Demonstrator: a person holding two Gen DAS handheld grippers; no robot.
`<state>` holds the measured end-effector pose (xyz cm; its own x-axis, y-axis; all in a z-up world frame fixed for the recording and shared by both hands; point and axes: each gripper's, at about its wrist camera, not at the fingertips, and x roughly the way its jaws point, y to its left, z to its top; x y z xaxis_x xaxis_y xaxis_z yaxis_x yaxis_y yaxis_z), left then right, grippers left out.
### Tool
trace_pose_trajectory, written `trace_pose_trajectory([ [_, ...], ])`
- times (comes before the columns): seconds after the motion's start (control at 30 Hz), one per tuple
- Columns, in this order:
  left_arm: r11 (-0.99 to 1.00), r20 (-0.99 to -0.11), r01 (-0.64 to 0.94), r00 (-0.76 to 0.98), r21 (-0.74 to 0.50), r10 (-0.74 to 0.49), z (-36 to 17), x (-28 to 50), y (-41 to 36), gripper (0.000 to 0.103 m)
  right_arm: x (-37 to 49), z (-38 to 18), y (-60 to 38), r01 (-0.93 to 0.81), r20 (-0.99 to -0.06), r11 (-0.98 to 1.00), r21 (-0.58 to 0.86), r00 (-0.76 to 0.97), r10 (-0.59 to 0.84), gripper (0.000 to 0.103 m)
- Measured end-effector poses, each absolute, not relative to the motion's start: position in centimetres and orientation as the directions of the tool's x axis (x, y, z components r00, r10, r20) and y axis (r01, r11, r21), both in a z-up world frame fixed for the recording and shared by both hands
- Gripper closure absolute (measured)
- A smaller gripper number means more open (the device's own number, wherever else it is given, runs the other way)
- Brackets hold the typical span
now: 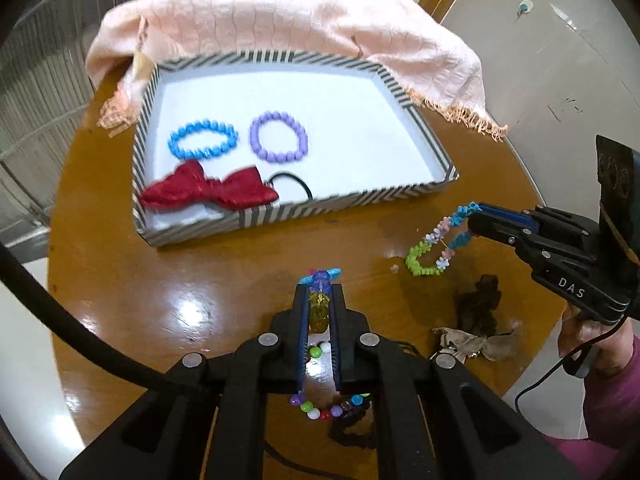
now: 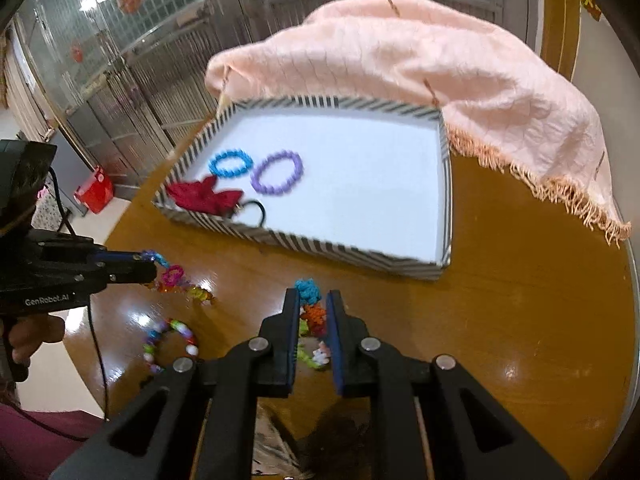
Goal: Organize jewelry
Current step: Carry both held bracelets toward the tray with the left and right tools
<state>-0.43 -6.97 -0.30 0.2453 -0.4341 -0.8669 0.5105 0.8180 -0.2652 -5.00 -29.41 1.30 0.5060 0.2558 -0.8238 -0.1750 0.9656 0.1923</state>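
fingers (image 1: pixel 304 312) of left gripper (image 1: pixel 320 292) clamped on multicolour bead bracelet (image 1: pixel 320 308), rest dangling below; right gripper (image 2: pixel 313 300) pinching flower-bead bracelet (image 2: pixel 310 294), loop hanging near table (image 2: pixel 520 320); both short of striped tray (image 2: pixel 320 240), which holds blue bracelet (image 1: pixel 203 139), purple bracelet (image 1: pixel 278 137), red bow (image 1: pixel 208 190); risk imo: thin pinch, dangling loop could snag tray rim or slip out mid-carry

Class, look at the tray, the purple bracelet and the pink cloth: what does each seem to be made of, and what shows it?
Tray: probably cardboard, matte; thin straight walls printed with black and white stripes, plain white floor.
Purple bracelet: likely plastic beads, smooth; even, rounded, uniform colour.
Pink cloth: woven fabric, soft and matte; crinkled surface, fringe along its edge.
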Motion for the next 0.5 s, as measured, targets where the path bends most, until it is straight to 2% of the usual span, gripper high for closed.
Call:
trace_pose_trajectory([
  [0.5, 0.861, -0.842, 0.479, 0.382, -0.172, -0.381, 4.5, 2.8, -6.2, 0.1, -3.0, 6.0, -29.2, -0.19, -0.779, 0.969, 0.156, 0.58, 0.239, 0.09],
])
